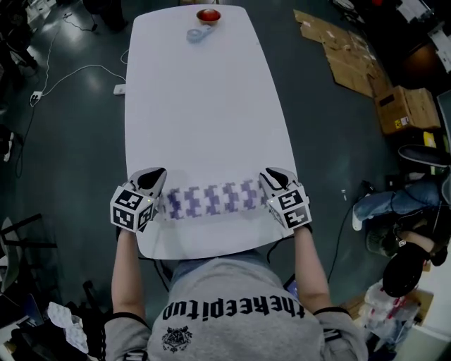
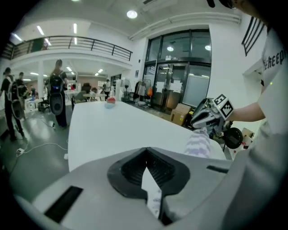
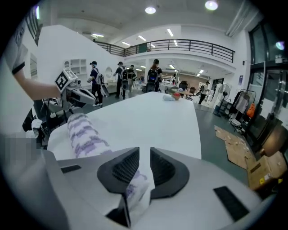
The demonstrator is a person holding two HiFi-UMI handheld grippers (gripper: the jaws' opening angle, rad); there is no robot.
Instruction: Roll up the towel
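A rolled towel [image 1: 211,201], white with purple marks, lies crosswise near the front edge of the white table [image 1: 204,106]. My left gripper [image 1: 158,178] is at the roll's left end and my right gripper [image 1: 270,178] at its right end. In the left gripper view the jaws [image 2: 146,153] are shut on a thin white flap of towel [image 2: 154,194]; the roll [image 2: 198,143] and the other gripper [image 2: 209,114] show beyond. In the right gripper view the jaws [image 3: 144,153] hold the bunched end of the towel [image 3: 135,188], and the roll [image 3: 85,132] runs left to the other gripper [image 3: 74,92].
A red bowl [image 1: 208,15] and a pale blue ring [image 1: 197,34] sit at the table's far end. Flattened cardboard [image 1: 345,49] and boxes [image 1: 405,109] lie on the floor to the right. A person [image 1: 402,233] sits low at the right. Several people stand in the hall [image 3: 126,81].
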